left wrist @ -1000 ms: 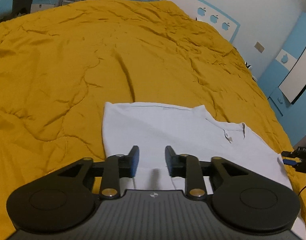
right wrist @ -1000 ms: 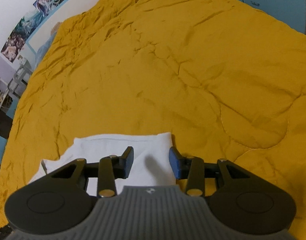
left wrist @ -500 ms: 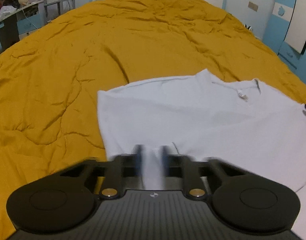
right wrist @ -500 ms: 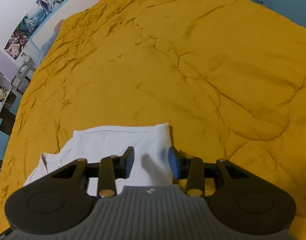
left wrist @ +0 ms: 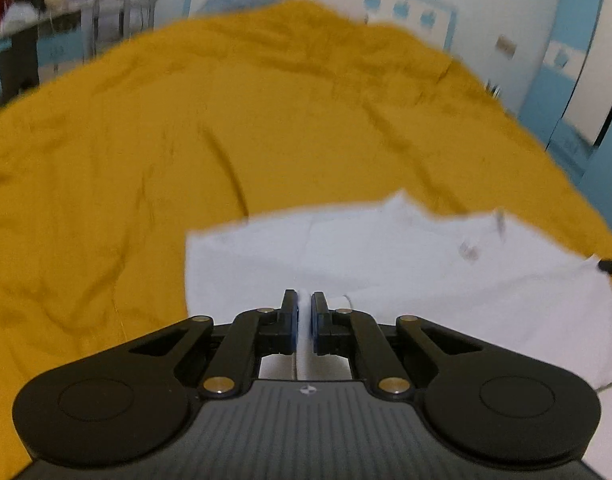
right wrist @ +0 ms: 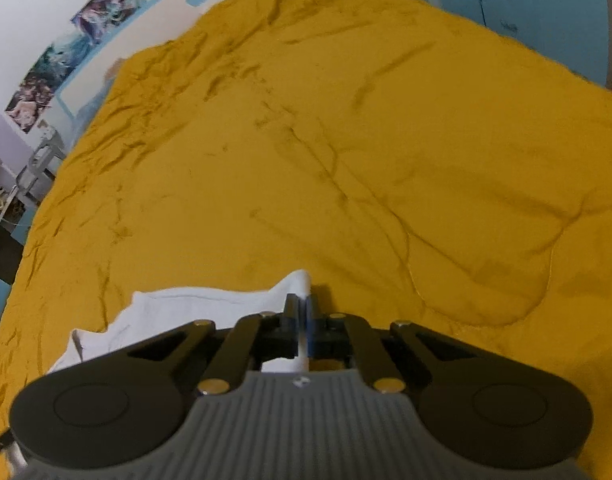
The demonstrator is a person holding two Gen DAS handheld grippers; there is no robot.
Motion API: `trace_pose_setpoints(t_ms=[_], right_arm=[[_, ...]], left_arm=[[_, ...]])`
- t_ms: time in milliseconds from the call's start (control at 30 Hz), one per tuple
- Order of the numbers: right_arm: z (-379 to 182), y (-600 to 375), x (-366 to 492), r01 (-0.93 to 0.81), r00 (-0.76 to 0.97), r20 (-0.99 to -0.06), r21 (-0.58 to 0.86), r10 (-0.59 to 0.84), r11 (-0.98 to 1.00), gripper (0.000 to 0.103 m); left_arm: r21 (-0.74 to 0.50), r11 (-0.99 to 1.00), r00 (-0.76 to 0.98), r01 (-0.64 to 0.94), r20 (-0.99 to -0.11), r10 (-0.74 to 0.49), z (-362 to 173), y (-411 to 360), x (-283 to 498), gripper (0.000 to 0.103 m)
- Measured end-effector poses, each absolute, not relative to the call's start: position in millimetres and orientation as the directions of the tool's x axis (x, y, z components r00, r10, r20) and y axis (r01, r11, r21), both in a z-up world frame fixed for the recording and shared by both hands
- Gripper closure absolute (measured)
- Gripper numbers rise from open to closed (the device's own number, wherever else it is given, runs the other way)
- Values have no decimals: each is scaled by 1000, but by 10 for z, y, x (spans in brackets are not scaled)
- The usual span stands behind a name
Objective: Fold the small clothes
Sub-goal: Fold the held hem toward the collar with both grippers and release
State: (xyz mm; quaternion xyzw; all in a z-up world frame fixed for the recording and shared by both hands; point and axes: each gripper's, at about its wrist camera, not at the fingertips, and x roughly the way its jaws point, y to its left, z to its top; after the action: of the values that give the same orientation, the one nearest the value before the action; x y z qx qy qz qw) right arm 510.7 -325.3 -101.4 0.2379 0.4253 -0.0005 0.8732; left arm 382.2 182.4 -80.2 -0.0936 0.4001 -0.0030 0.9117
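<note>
White shirt (left wrist: 386, 264) lies on the near part of the yellow bedspread (left wrist: 146, 140). Left claw (left wrist: 304, 312) and right claw (right wrist: 304, 320) each pinch its near hem; lift both evenly, fold away.

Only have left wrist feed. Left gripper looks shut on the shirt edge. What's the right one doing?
Observer: The right gripper is shut on the white shirt too, pinching its outer corner.
Operator: Corner lifted or flat?
Observer: It peaks up just past the fingertips, above the yellow quilt.
Operator: Anything ahead of it on the bed?
Observer: Only wrinkled quilt up to the wall with the posters.
</note>
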Motion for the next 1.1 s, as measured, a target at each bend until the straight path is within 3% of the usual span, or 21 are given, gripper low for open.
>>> trace_pose_setpoints(t_ms=[67, 167, 200, 267, 533, 733, 800, 833, 900, 967, 1100], right_arm=[[-1069, -3266, 5103, 208, 623, -752, 425, 215, 881, 103], [-993, -3277, 5000, 184, 635, -736, 438, 234, 880, 95], [-925, -3264, 4935, 158, 638, -733, 425, 236, 891, 89], [-786, -3221, 4778, 93, 636, -729, 396, 252, 914, 86], [-454, -2854, 3835, -167, 570, -784, 184, 247, 969, 84], [-717, -2427, 3404, -364, 559, -819, -102, 130, 926, 63], [-832, -2347, 3383, -383, 579, -812, -187, 77, 905, 65], [-881, -2327, 3388, -388, 580, -812, -212, 59, 897, 71], [-904, -2313, 3389, -397, 585, -810, -240, 43, 886, 99], [-805, -2393, 3373, -363, 603, -796, -221, 47, 905, 100], [-765, -2709, 3457, -250, 553, -827, -54, 97, 967, 103]], left_arm=[[-170, 982, 647, -86, -759, -75, -938, 1837, 3851, 93], [-193, 974, 658, -119, -750, -69, -922, 1895, 3815, 79], [-199, 972, 663, -121, -746, -70, -885, 1908, 3791, 77], [-187, 976, 679, -114, -732, -61, -776, 1912, 3697, 73], [-182, 983, 664, -37, -739, -112, -665, 1859, 3326, 73], [-182, 983, 640, -39, -759, -115, -785, 1750, 3295, 73], [-157, 987, 632, -43, -769, -95, -820, 1701, 3303, 73], [-148, 988, 630, -44, -772, -88, -829, 1679, 3294, 75], [-126, 991, 618, -45, -783, -72, -834, 1643, 3297, 83], [-89, 995, 608, -45, -793, -43, -827, 1614, 3304, 92], [-41, 998, 567, -44, -823, -8, -930, 1592, 3354, 98]])
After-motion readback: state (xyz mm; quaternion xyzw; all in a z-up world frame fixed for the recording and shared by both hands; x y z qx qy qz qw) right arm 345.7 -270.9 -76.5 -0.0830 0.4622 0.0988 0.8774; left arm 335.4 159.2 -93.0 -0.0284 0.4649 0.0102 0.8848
